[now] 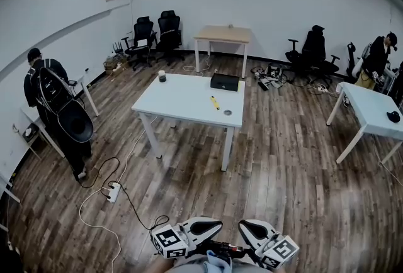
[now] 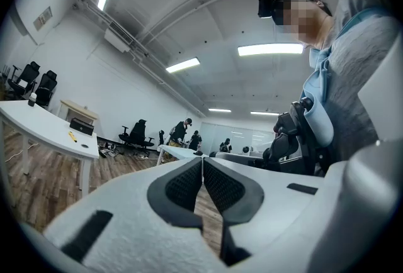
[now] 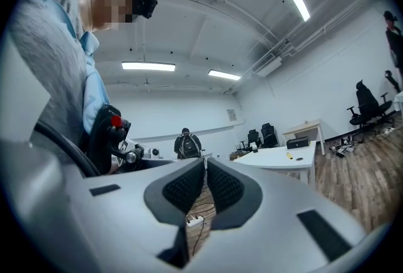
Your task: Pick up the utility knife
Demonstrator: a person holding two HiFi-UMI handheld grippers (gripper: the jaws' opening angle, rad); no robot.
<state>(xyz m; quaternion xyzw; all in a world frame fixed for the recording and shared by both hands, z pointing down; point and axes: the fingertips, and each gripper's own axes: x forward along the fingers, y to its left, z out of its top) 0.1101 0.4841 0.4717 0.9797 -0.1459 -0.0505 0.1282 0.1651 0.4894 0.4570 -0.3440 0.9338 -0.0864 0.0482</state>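
- The utility knife (image 1: 215, 102), a small yellow thing, is seen lying flat on the white table (image 1: 179, 99) in the middle of the room, toward the table's right end.
- On that table, a black box (image 1: 225, 82) is found farther off than the knife, a small round object (image 1: 227, 112) just beside it on the near side, and a dark cup (image 1: 162, 77) at the far left corner.
- The left gripper (image 1: 203, 228) and the right gripper (image 1: 255, 232) are held close to the body at the near edge of the head view, well apart from the table, with bare floor between.
- In the left gripper view the jaws are pressed together at the tips with nothing between them; the same is seen in the right gripper view, so both tools are empty.
- The step in hand is judged to be the very start of the approach: the knife has not yet been reached or touched.
- For the next move, the table must first be walked up to. One gripper's jaws would then have to be spread, lined up across the knife's narrow body and brought down over it before being closed.
- Because the knife lies flat and thin on the tabletop, a low, careful descent is likely to be called for.
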